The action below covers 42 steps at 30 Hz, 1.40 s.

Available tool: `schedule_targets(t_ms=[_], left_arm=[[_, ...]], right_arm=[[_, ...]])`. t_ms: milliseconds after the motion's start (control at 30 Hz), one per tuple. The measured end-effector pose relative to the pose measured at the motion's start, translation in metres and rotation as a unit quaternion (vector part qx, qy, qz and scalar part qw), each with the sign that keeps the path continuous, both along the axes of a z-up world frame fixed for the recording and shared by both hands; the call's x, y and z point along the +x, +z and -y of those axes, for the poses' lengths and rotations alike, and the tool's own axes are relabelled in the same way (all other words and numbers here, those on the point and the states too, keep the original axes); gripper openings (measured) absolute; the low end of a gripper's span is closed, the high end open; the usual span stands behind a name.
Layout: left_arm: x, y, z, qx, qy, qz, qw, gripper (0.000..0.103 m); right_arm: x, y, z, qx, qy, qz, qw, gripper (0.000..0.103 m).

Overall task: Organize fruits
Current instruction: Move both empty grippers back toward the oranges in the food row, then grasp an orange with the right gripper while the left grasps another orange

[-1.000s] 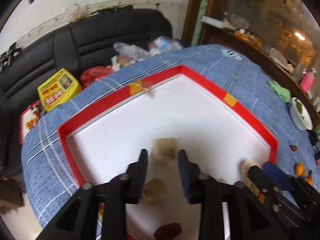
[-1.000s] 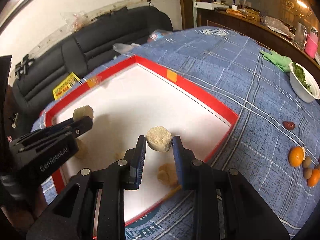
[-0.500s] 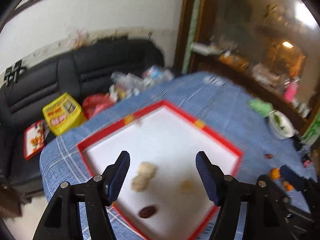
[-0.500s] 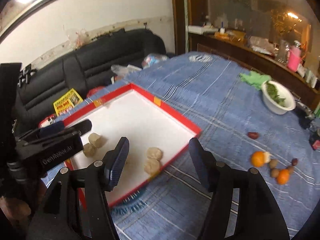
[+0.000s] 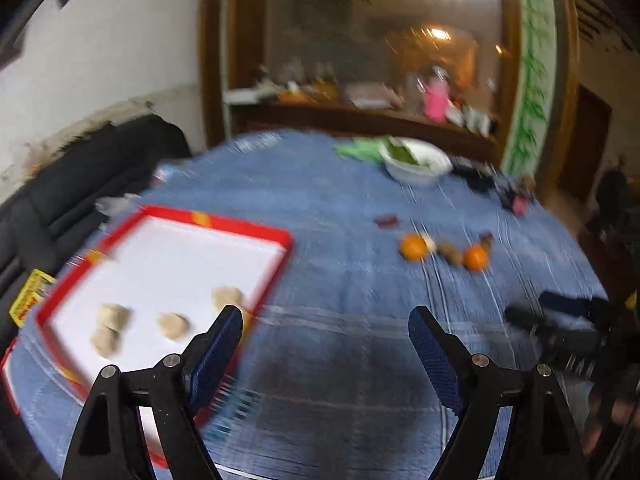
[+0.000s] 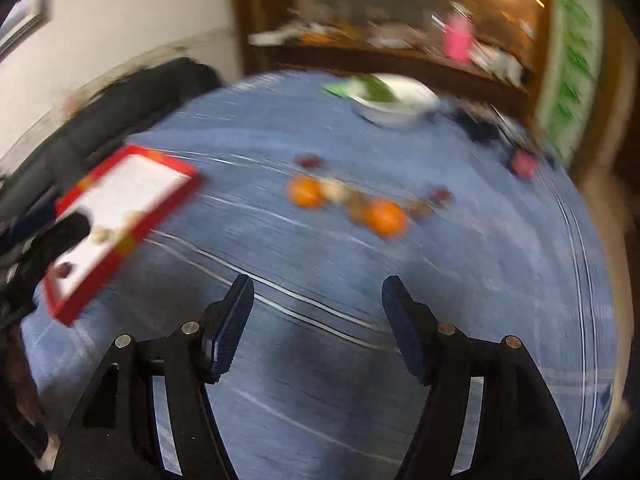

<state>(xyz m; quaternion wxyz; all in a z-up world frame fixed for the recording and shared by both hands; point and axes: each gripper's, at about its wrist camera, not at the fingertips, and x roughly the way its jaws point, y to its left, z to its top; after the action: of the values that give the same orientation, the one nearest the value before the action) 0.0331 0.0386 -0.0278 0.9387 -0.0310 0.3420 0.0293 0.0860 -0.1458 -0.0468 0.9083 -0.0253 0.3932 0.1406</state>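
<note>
Both grippers are hanging empty over the blue tablecloth (image 5: pixel 340 264); the left gripper (image 5: pixel 326 344) is opening its jaws, and nothing is sitting between them; the right gripper (image 6: pixel 318 312) is opening too, a little less wide, also with nothing between its fingers. The loose fruits are lying in a small group in the middle of the cloth: one orange (image 6: pixel 306 192), a second orange (image 6: pixel 386 218), and some small brown and dark ones between and beside them, too blurred to name; four pale lumps (image 5: pixel 174 325) are lying already in the red-rimmed tray (image 5: pixel 244 226), with a dark piece (image 6: pixel 64 269) near its near corner.

The step in hand is probably the reach for the next fruit. It is going best if each gripper is taking a different fruit, closing across the widest part of a round orange so it is not rolling away; the small ones are lying touching or nearly so, which is asking for a careful approach from above.

The cloth between tray and fruits is bare and giving free room. The tray rim is raised, so a carried fruit must be passing over it. The white bowl (image 6: pixel 394 106) is standing well apart, near the far edge.
</note>
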Motion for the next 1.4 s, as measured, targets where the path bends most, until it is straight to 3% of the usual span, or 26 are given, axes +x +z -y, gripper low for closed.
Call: schedule_targets(t_ms=[233,433,733,867,967,1333,1400], left_arm=[[0.018,-0.027,0.016,0.0,-0.023,-0.035,0.9991,0.084],[0.027,-0.036,0.017,-0.009,-0.025,-0.041,0.9988,0.084],[0.041,-0.042,0.014,-0.022,-0.025,-0.049,0.9982,0.084],[0.05,-0.038,0.016,-0.022,-0.028,-0.045,0.9984,0.084],[0.06,-0.038,0.02,-0.021,-0.03,-0.045,0.9983,0.084],[0.119,-0.043,0.059,-0.017,-0.06,-0.059,0.9963,0.084],[0.134,-0.049,0.065,-0.015,-0.061,-0.067,0.9957,0.079]], right_arm=[[0.02,-0.015,0.049,0.023,-0.049,-0.028,0.998,0.067],[0.047,-0.019,0.039,0.027,-0.042,-0.028,0.998,0.067],[0.099,-0.018,0.036,0.099,-0.077,-0.037,0.991,0.067],[0.12,-0.037,0.034,0.127,-0.086,-0.081,0.985,0.052],[0.122,-0.04,0.038,0.159,-0.082,-0.076,0.981,0.031],[0.093,-0.036,0.061,0.147,-0.063,-0.071,0.985,0.031],[0.084,-0.034,0.065,0.144,-0.06,-0.066,0.985,0.031]])
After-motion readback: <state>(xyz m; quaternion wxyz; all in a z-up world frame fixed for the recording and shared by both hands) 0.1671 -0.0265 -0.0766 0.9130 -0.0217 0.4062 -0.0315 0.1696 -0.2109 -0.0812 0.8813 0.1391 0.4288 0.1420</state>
